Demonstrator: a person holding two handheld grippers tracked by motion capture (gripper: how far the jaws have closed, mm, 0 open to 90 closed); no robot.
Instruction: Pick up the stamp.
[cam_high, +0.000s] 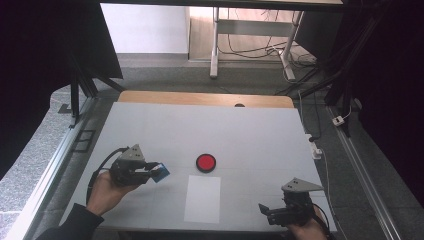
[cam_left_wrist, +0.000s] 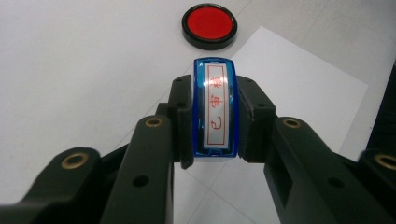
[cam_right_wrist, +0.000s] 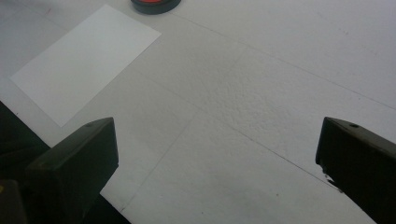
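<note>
A blue stamp (cam_left_wrist: 215, 109) with a white label of red characters is clamped between the jaws of my left gripper (cam_left_wrist: 215, 116). In the high view my left gripper (cam_high: 150, 171) holds the blue stamp (cam_high: 161, 171) just above the table, left of a round red ink pad (cam_high: 206, 162) in a black case. A white sheet of paper (cam_high: 203, 198) lies in front of the pad. The ink pad (cam_left_wrist: 209, 24) and the paper (cam_left_wrist: 299, 88) lie beyond the stamp. My right gripper (cam_high: 265, 211) rests at the front right, jaws wide apart with nothing between them.
The white table (cam_high: 250, 130) ends in a wooden strip at the far edge. Cables and a small white box (cam_high: 315, 149) lie off its right side. Metal rails run along both sides of the table.
</note>
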